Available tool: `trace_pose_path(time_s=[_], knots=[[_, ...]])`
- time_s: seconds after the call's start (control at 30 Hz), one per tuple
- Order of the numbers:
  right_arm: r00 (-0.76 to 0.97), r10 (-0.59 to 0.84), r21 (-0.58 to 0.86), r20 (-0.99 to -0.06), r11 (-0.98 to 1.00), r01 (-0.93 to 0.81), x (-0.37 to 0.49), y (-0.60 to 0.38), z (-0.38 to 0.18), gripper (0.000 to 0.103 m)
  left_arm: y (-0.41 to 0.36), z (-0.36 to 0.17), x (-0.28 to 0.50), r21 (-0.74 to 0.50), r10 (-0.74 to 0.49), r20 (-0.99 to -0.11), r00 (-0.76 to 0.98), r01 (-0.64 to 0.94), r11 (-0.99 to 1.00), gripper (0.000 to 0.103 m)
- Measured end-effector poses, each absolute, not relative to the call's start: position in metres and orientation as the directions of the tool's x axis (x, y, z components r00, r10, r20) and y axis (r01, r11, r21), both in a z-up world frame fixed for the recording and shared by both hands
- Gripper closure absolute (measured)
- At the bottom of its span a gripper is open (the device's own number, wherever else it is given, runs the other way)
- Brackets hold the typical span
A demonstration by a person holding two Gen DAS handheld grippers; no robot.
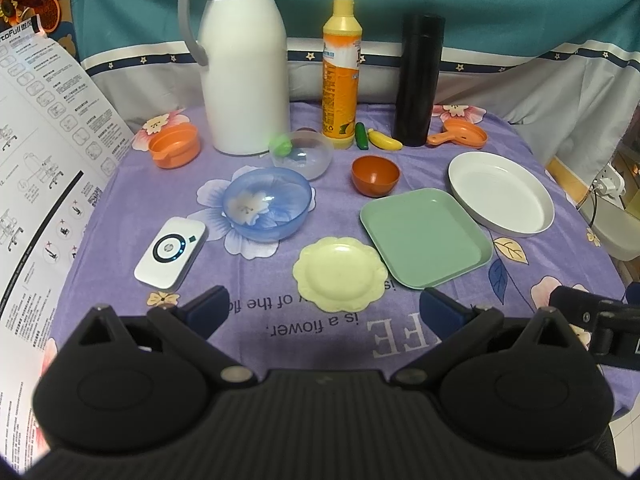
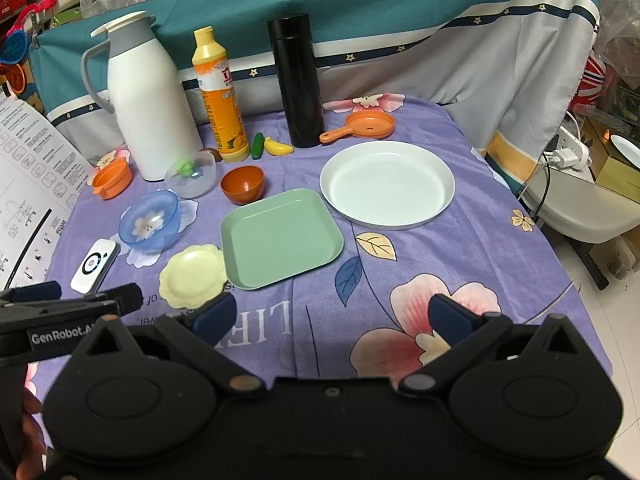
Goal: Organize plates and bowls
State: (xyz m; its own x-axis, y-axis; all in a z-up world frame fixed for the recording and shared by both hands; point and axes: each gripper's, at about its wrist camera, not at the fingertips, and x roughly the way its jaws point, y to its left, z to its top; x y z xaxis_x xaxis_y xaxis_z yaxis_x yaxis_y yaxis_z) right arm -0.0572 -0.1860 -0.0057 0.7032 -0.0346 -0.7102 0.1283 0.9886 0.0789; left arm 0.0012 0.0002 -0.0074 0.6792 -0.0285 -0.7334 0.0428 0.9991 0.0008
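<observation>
- Nothing looks sorted yet, judging by the layout: every plate and bowl lies single on the purple flowered tablecloth (image 1: 520, 292), none stacked.
- Plates: white round plate (image 2: 387, 184) at the right, green square plate (image 2: 280, 238) just left of it, small yellow scalloped plate (image 2: 194, 276) at the green plate's near-left corner; whether those two touch, cannot tell.
- Bowls: blue bowl (image 1: 268, 204) left of centre, clear bowl (image 1: 303, 154) behind it with a green bit inside, brown bowl (image 1: 375, 174) between the clear bowl and the green plate.
- Left to do, my read: all of it, plates gathered in one pile and bowls nested in another.
- Clutter at the back: white jug (image 1: 244, 68), yellow bottle (image 1: 341, 76), black flask (image 1: 419, 80), orange cup (image 1: 175, 146), orange toy pan (image 1: 460, 135), toy banana (image 1: 384, 140).
- White gadget (image 1: 171, 253) lies at the near left.
- Left gripper (image 1: 324, 306): jaws spread wide, empty, hovering over the near edge with the yellow plate just ahead, touching nothing.
- Right gripper (image 2: 332, 316): jaws wide too, empty, over bare cloth in front of the green plate.
</observation>
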Motion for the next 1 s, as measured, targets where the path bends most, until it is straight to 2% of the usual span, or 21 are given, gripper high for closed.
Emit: trace_pose_path(time_s=[1.0], knots=[[0.685, -0.035, 0.077, -0.727, 0.988, 0.132, -0.0480, -0.1825, -0.0146, 0.000, 0.0037, -0.0155, 0.0061, 0.009, -0.017, -0.747, 0.664, 0.035, 0.999, 0.000]])
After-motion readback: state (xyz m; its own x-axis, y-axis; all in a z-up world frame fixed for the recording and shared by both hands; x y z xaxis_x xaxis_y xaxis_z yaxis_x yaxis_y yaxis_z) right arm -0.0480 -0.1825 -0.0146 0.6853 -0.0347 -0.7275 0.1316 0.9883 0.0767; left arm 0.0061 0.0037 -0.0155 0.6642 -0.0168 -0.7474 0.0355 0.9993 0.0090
